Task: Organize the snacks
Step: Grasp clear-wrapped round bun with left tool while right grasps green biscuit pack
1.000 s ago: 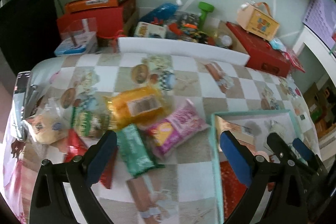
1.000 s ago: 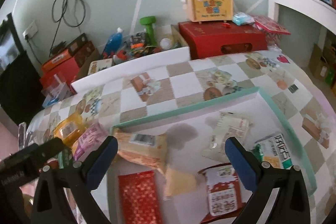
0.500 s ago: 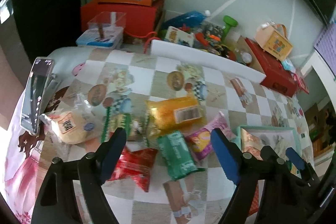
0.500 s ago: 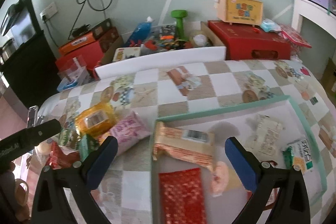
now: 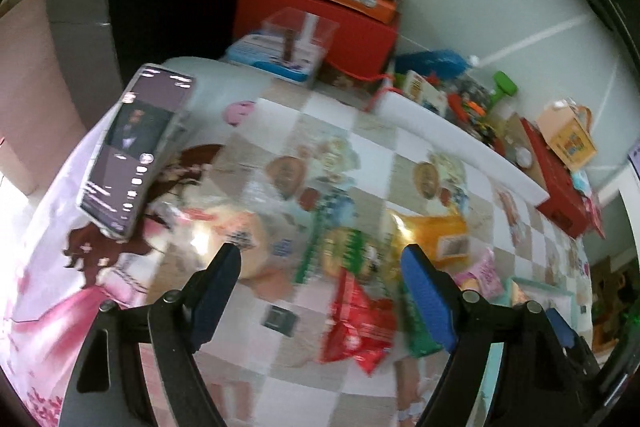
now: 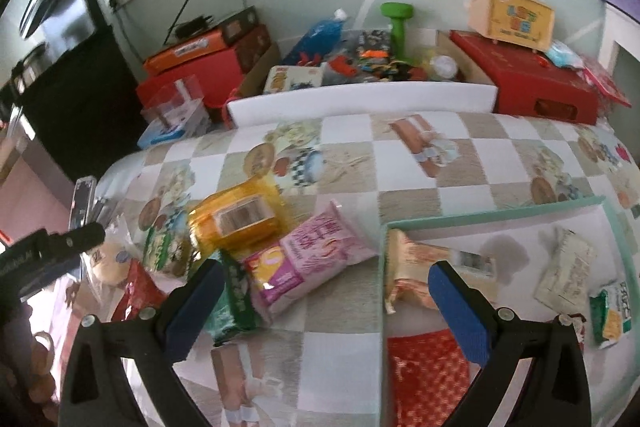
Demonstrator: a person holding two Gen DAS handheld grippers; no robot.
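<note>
Left claw [image 5: 320,281] above red packet [image 5: 360,323].

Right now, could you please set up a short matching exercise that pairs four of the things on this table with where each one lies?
Things:
1. pink packet
2. red patterned packet
3. phone
4. green dumbbell

Places:
A. among the clutter behind the table, by the wall
B. inside the teal-rimmed tray
C. on the checked cloth, just outside the tray
D. at the table's far left edge

Pairs: 1-C, 2-B, 3-D, 4-A
</note>
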